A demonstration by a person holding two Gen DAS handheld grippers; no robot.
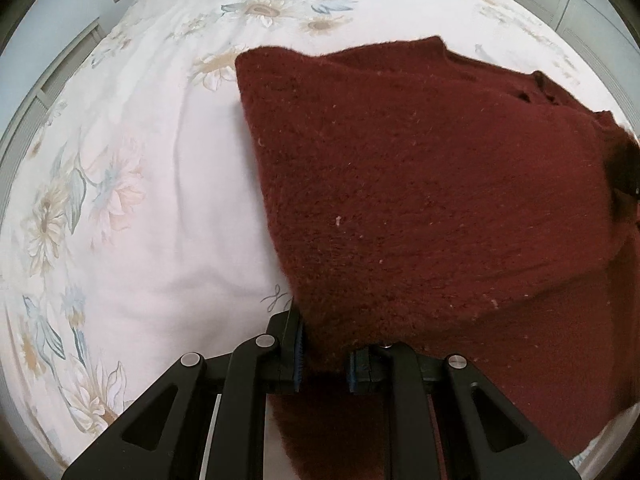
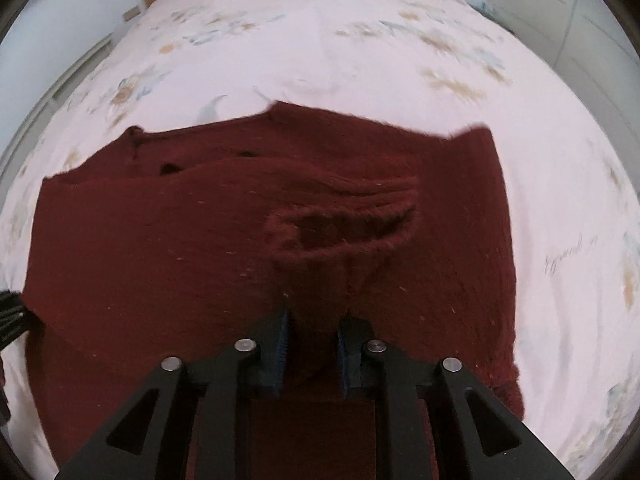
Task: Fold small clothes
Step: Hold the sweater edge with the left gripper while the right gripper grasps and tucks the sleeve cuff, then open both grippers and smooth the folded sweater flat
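Left wrist view: the left gripper (image 1: 324, 354) is clamped on the near edge of a dark red knitted sweater (image 1: 420, 184) lying on the floral bedsheet (image 1: 132, 216), apparently to carry that edge over for a fold. The right gripper (image 2: 312, 346) pinches a bunched part near the sweater's cuff (image 2: 340, 228). The sweater's near portions are hidden beneath both grippers.

A cursive script was printed on the bedsheet (image 2: 570, 258), at the right of the right wrist view, but it could not be read.
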